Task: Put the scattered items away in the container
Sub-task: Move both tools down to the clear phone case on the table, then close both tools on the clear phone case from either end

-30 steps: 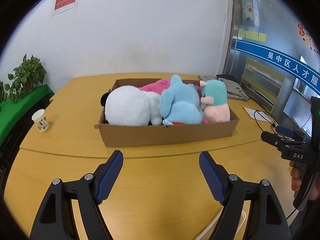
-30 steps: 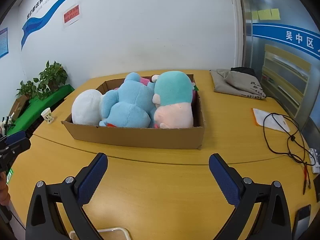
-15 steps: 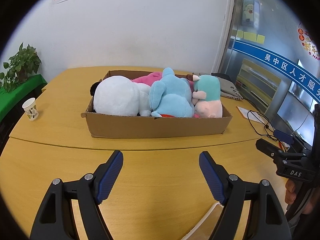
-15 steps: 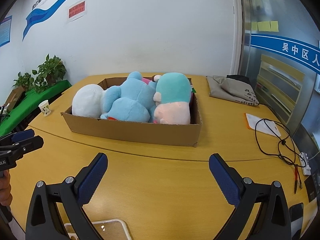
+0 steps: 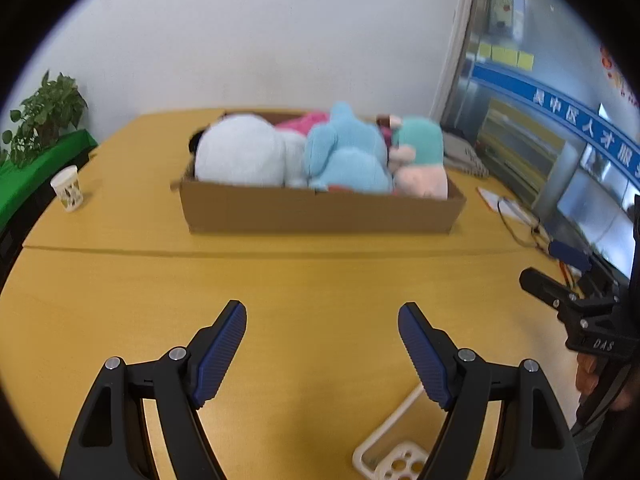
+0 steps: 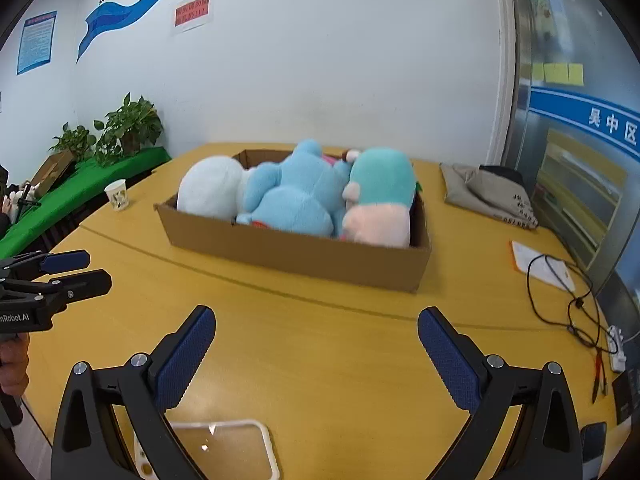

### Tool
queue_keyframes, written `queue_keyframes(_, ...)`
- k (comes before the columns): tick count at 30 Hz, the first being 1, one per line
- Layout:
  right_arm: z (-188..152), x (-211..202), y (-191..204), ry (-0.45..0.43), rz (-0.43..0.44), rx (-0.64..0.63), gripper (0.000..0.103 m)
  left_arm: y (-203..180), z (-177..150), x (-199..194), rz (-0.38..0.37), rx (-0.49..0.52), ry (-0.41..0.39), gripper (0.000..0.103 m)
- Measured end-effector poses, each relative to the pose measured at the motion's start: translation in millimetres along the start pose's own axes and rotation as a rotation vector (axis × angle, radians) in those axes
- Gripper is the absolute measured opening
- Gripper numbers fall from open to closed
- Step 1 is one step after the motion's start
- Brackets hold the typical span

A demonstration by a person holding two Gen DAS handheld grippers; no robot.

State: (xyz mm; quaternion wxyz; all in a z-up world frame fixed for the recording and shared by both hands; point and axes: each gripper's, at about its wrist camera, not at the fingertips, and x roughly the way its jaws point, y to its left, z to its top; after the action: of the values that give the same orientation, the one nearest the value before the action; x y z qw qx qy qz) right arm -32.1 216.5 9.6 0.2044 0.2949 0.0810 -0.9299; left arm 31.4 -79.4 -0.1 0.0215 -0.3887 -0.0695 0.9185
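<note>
A cardboard box (image 5: 320,212) (image 6: 304,254) stands on the yellow table and holds plush toys: a white one (image 5: 240,152) (image 6: 210,188), a light blue one (image 5: 346,148) (image 6: 298,188), a teal and pink one (image 5: 420,156) (image 6: 378,196), and a pink one (image 5: 306,120) behind. My left gripper (image 5: 322,316) is open and empty, well short of the box; it also shows in the right wrist view (image 6: 60,272). My right gripper (image 6: 316,320) is open and empty, in front of the box; it also shows in the left wrist view (image 5: 560,292).
A paper cup (image 5: 67,194) (image 6: 117,196) stands left of the box. A grey bag (image 6: 488,194), a paper (image 6: 540,266) and black cables (image 6: 568,300) lie at the right. A white phone case (image 6: 216,452) (image 5: 396,456) lies at the near edge. Plants (image 6: 128,128) stand far left.
Both grippers have drawn back and swung a little, so the box sits farther away and shifted in both views. Jaws stay open. The toys have not moved.
</note>
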Motion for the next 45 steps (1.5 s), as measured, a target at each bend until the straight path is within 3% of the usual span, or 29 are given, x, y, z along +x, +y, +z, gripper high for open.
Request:
queue_keyframes(4, -43.2, 14.3, -7.3, 0.109, 0.050, -0.021, 0.103, 1.0, -34.5, 25.0, -0.032, 0.019, 0.157, 0.078)
queue_keyframes(9, -88.2, 36.6, -5.5, 0.244, 0.114, -0.015, 0.098, -10.1, -64.4, 40.0, -0.077, 0.046, 0.266, 0.076)
queue_keyframes(13, -103.7, 52.5, 6.9, 0.302, 0.138, -0.058, 0.087, -19.1, -78.7, 50.6, -0.075, 0.070, 0.337, 0.058)
queue_keyframes(19, -109.6, 55.6, 20.7, 0.313, 0.232, -0.083, 0.081, -15.9, -76.4, 51.8, -0.104, 0.032, 0.335, 0.044)
queue_keyframes(23, -111.7, 48.0, 30.9, 0.320, 0.292, -0.103, 0.055, -14.6, -69.9, 56.8, -0.100, 0.024, 0.327, 0.039)
queue_keyframes(27, -118.3, 39.2, 35.7, 0.321, 0.286, -0.089, 0.053, -16.4, -63.2, 62.4, -0.091, 0.040, 0.316, 0.039)
queue_keyframes(29, -121.8, 34.8, 35.0, 0.329, 0.296, -0.071, 0.056, -17.8, -60.2, 56.4, -0.068, 0.093, 0.289, 0.038)
queue_keyframes(31, -126.5, 29.1, 35.4, 0.348, 0.318, -0.065, 0.057, -18.5, -58.4, 43.8, -0.107, 0.167, 0.259, 0.038)
queue_keyframes(34, -133.9, 16.8, 37.9, 0.379, 0.373, -0.136, 0.073, -25.5, -62.4, 18.3, -0.180, 0.348, 0.208, 0.050)
queue_keyframes(36, -133.6, 7.6, 40.4, 0.358, 0.369, -0.256, 0.082, -32.5, -69.7, 4.2, -0.261, 0.469, 0.201, 0.067)
queue_keyframes(38, -128.6, 2.0, 40.2, 0.338, 0.366, -0.370, 0.094, -42.6, -80.1, -4.8, -0.318, 0.603, 0.205, 0.068)
queue_keyframes(40, -122.8, -5.8, 42.5, 0.292, 0.398, -0.537, 0.097, -54.2, -93.3, -5.9, -0.333, 0.739, 0.218, 0.068)
queue_keyframes(43, -121.0, -14.8, 51.7, 0.249, 0.526, -0.822, 0.100, -67.3, -109.5, 12.5, -0.348, 0.896, 0.281, 0.068)
queue_keyframes(45, -121.6, -12.9, 58.6, 0.264, 0.622, -0.977, 0.100, -68.9, -110.9, 25.4, -0.378, 0.924, 0.317, 0.070)
